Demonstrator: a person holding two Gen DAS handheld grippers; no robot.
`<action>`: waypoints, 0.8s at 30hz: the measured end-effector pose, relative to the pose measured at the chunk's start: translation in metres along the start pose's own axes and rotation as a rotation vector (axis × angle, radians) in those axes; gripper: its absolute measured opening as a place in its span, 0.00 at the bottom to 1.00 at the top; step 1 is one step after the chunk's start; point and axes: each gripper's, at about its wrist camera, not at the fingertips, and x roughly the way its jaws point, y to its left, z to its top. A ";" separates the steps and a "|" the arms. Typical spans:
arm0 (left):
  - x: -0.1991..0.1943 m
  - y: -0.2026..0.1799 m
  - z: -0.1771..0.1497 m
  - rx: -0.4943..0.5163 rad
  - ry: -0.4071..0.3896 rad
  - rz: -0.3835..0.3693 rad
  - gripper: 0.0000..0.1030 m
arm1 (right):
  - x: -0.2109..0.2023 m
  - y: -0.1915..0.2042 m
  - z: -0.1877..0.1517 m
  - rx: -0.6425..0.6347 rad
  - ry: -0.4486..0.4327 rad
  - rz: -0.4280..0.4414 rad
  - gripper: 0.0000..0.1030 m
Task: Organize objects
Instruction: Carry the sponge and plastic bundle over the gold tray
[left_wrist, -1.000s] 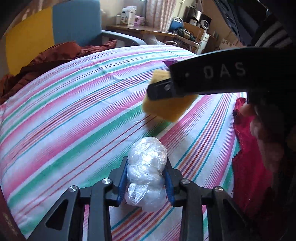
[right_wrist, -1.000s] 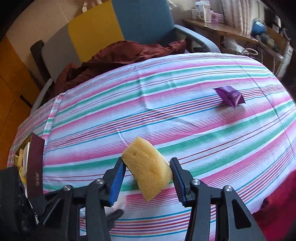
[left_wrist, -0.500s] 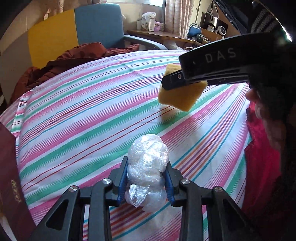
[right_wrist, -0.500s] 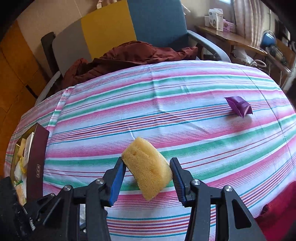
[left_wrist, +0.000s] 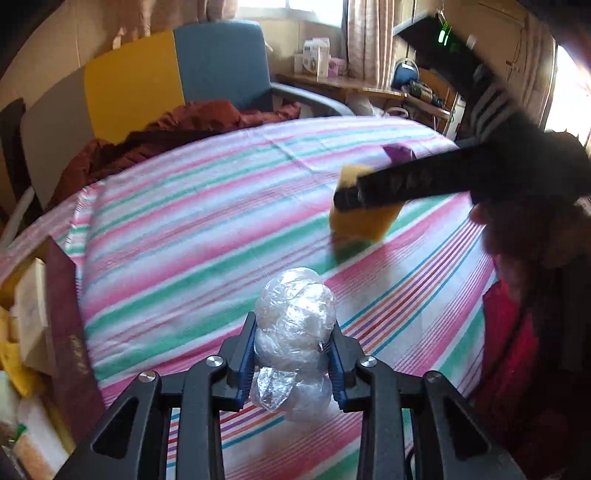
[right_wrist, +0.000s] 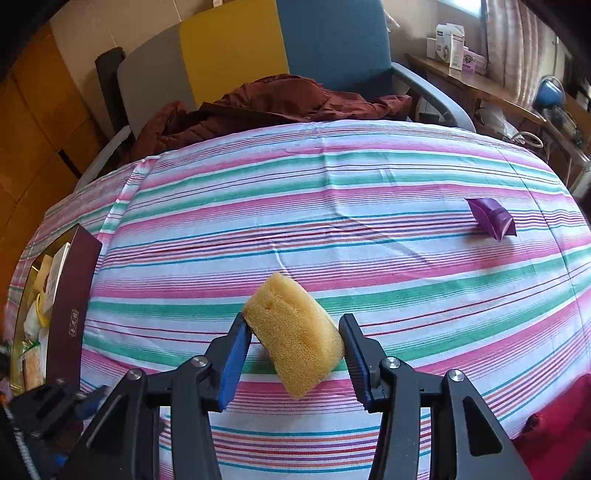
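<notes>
Crinkly clear plastic wrap, balled into a shiny lump (left_wrist: 293, 332), sits squeezed tight in the left gripper (left_wrist: 291, 354), up off the striped cotton bedsheet (left_wrist: 184, 236). A moment ago the dark red open box (left_wrist: 70, 332) barely showed; now it is close on the left, so both grippers look headed there.

From the right side, the right gripper (right_wrist: 293, 347) pinches a soft, holey yellow sponge block (right_wrist: 295, 332) in the air. A small shiny purple packet (right_wrist: 491, 218) lies far off, waiting.
</notes>
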 end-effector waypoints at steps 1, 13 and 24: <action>-0.005 0.002 0.001 -0.005 -0.011 0.007 0.32 | 0.000 0.001 0.000 -0.003 -0.001 0.001 0.48; -0.080 0.040 0.001 -0.098 -0.134 0.095 0.32 | -0.006 0.028 -0.007 -0.086 -0.028 0.028 0.48; -0.116 0.079 -0.019 -0.183 -0.170 0.162 0.32 | -0.004 0.051 -0.014 -0.130 -0.010 0.066 0.48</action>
